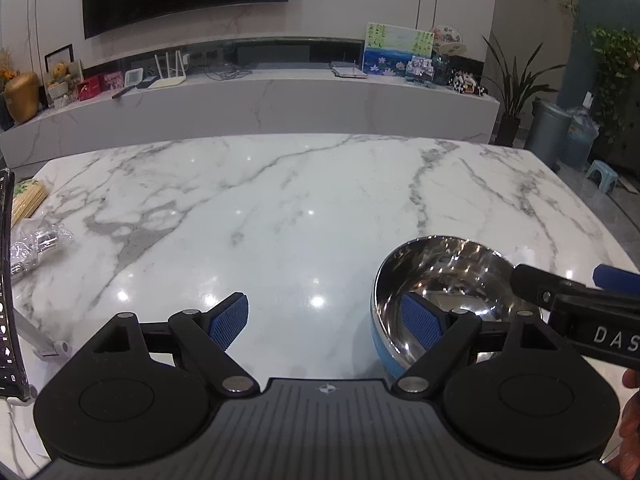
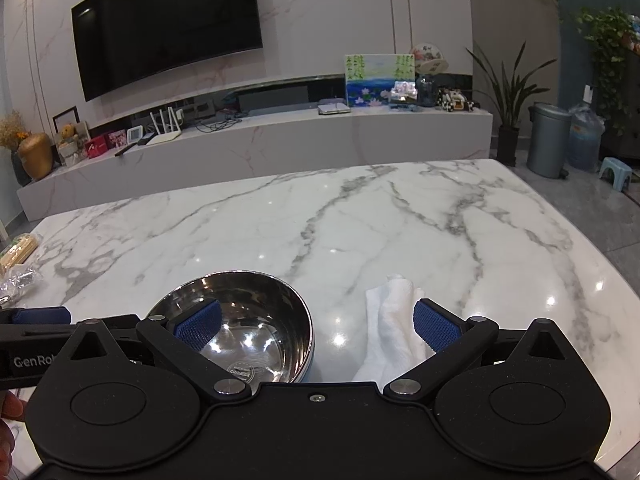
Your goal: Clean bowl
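Note:
A steel bowl [image 1: 448, 292] with a blue outer wall stands on the marble table; it also shows in the right wrist view [image 2: 248, 320]. My left gripper [image 1: 326, 322] is open and empty, with its right pad [image 1: 420, 322] over the bowl's left rim. My right gripper [image 2: 318, 326] is open and empty, with its left pad [image 2: 198, 326] over the bowl. A crumpled white cloth [image 2: 392, 328] lies on the table just right of the bowl, beside my right pad [image 2: 436, 326]. The right gripper's fingers [image 1: 568, 296] reach in from the right in the left wrist view.
The marble table [image 1: 280, 208] stretches ahead. At its left edge lie a bundle of bamboo sticks [image 1: 28, 200], a crinkled plastic wrap [image 1: 36, 246] and a phone on a stand [image 1: 8, 280]. A low TV shelf [image 2: 280, 140] stands beyond the table.

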Tool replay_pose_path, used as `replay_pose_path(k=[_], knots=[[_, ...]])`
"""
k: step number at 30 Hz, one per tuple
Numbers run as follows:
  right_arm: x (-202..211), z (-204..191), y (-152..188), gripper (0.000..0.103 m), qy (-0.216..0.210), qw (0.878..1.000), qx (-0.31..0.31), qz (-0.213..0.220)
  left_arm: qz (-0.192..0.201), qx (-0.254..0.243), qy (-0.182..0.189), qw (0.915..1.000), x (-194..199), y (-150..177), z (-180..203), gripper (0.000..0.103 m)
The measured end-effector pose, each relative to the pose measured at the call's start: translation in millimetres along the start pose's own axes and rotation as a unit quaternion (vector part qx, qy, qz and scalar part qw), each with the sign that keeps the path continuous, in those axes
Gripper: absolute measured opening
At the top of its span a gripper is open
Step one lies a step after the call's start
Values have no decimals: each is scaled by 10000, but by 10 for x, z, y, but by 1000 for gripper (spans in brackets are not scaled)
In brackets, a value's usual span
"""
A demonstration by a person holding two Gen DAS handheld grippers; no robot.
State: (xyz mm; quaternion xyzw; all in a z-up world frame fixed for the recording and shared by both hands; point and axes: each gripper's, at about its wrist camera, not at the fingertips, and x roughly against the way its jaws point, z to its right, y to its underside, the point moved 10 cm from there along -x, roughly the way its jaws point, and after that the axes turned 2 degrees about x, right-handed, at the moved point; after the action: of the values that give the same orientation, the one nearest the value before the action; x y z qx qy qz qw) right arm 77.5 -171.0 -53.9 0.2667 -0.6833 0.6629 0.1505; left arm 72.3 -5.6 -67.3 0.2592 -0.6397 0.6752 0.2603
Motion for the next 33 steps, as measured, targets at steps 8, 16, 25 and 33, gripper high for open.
replay_pose_path(k=[8, 16, 25, 33], knots=[[12, 2, -11, 102, -31, 10000, -23, -21, 25, -172, 17, 9998, -12, 14, 38, 84], [7, 25, 7, 102, 8, 9999, -82, -88, 1, -131, 52, 9999, -21, 12, 36, 84], [5, 46, 21, 102, 60, 9999, -63, -117, -161, 15, 95, 9998, -57, 36, 25, 84], [1, 49, 25, 102, 50, 9999, -72, -149, -195, -8, 83, 9998, -75, 49, 33, 84]])
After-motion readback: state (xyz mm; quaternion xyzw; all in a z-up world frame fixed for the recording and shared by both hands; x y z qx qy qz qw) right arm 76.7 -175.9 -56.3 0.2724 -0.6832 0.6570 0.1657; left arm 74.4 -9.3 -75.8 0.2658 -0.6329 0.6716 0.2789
